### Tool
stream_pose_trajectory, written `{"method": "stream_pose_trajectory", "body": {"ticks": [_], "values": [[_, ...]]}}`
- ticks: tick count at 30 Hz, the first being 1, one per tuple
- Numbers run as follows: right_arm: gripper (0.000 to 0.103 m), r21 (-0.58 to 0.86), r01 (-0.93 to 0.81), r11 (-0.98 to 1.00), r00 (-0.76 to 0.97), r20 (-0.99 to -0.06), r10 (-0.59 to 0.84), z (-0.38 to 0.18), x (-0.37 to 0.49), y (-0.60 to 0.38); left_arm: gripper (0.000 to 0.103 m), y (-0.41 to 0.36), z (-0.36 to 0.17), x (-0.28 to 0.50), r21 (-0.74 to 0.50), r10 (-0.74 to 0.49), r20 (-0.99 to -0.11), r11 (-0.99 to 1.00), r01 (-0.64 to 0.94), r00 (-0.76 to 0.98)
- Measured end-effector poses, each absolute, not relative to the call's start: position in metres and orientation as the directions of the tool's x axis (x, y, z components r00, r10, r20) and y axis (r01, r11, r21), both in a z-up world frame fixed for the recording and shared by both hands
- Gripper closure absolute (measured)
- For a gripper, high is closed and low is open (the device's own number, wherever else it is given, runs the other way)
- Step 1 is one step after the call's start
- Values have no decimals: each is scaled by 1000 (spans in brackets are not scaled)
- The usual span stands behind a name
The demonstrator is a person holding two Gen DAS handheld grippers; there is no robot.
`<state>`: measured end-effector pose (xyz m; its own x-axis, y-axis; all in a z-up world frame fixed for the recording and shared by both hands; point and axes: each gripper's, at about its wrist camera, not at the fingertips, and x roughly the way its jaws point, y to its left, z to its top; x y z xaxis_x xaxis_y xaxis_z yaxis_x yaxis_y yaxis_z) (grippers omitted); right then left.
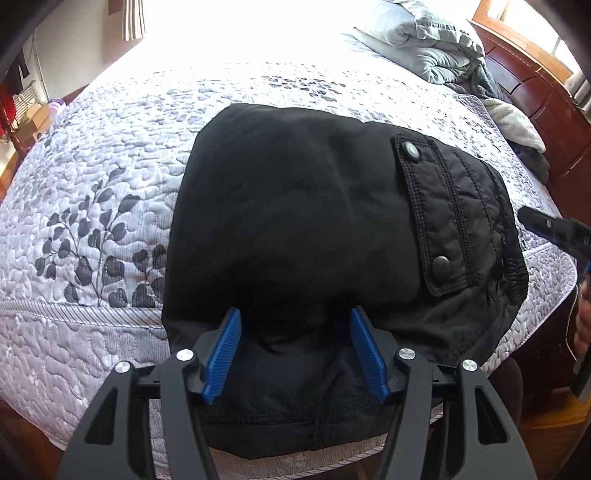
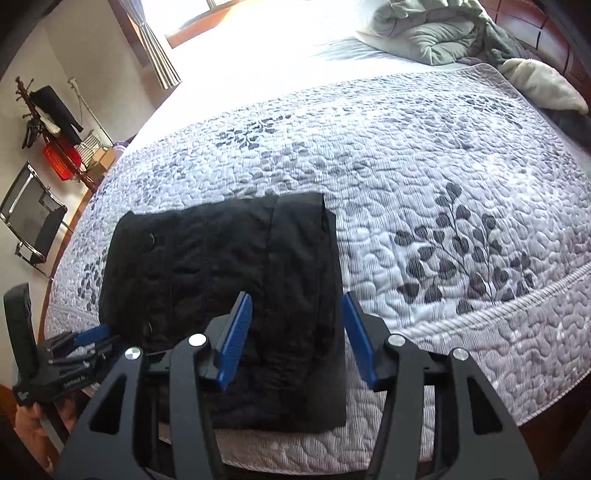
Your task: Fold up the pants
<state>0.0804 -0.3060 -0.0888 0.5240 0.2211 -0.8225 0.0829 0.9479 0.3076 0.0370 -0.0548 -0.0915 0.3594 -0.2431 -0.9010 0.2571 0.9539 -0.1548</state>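
Black pants (image 1: 303,229) lie folded into a compact bundle on the quilted bed, near its front edge. A snap-buttoned pocket flap (image 1: 436,210) faces up on the right side. My left gripper (image 1: 295,321) is open, its blue pads just above the near part of the bundle, holding nothing. In the right wrist view the same pants (image 2: 229,280) lie folded. My right gripper (image 2: 297,306) is open over the bundle's right edge, empty. The left gripper also shows at the lower left of the right wrist view (image 2: 88,338), and the right gripper at the right edge of the left wrist view (image 1: 546,225).
The bed carries a white quilt (image 2: 424,177) with grey leaf print. A bunched grey comforter (image 2: 424,33) and other bedding lie at the head, by a dark wooden headboard (image 1: 532,85). A coat rack (image 2: 48,110) and a folding chair (image 2: 33,218) stand beyond the bed's left side.
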Motion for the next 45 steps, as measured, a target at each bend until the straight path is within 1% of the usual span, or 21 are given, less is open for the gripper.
{"method": "stream_pose_trajectory", "body": {"ticks": [1,2,3,4,5,7,9,12,15,17,19,26,30,34,35,36,41,45], "values": [[52,319,86,944,515,-825,232,-92,89,-309,41,-57,-90,37,-146,-237,-902,954,261,361],[56,321,89,943,506,-830,235,-97,99,-311,40,-59,-89,37,-144,-237,-901,953,265,363],[59,318,92,944,493,-838,234,-101,107,-313,36,-61,-88,38,-146,-241,-900,952,268,364],[65,322,89,943,485,-841,242,-105,114,-312,33,-61,-87,42,-144,-239,-900,952,270,364],[71,331,92,939,479,-841,249,-109,119,-312,33,-62,-88,45,-138,-234,-902,953,271,363],[72,305,102,947,455,-861,228,-117,128,-309,31,-66,-90,50,-131,-229,-906,952,277,356],[71,261,109,959,422,-886,194,-129,136,-303,28,-68,-94,53,-122,-222,-907,951,283,357],[70,265,138,954,409,-893,189,-141,140,-304,24,-77,-94,57,-104,-214,-907,949,299,363],[70,289,146,946,428,-881,204,-138,135,-309,23,-80,-92,58,-102,-213,-908,948,302,360],[63,313,149,938,453,-865,216,-131,126,-314,23,-78,-90,58,-112,-221,-907,947,301,357],[61,331,144,933,474,-850,228,-121,114,-316,23,-73,-85,56,-111,-218,-903,951,290,369],[61,249,61,967,489,-851,189,-99,48,-293,22,-61,-73,40,-117,-227,-892,951,286,390],[61,187,75,980,467,-874,131,-108,23,-289,21,-59,-76,32,-118,-227,-895,951,286,385],[60,202,88,976,447,-883,142,-123,20,-293,21,-60,-88,31,-128,-231,-902,950,285,366],[55,190,89,978,442,-887,132,-126,22,-293,21,-60,-90,30,-126,-228,-903,951,283,365],[53,184,91,979,438,-890,126,-128,23,-294,21,-61,-91,29,-125,-228,-902,951,284,367],[54,215,79,974,457,-876,156,-121,22,-298,21,-57,-84,30,-136,-242,-893,949,285,378],[54,323,89,942,468,-849,247,-119,26,-305,17,-45,-80,45,-144,-237,-885,958,248,401]]}}
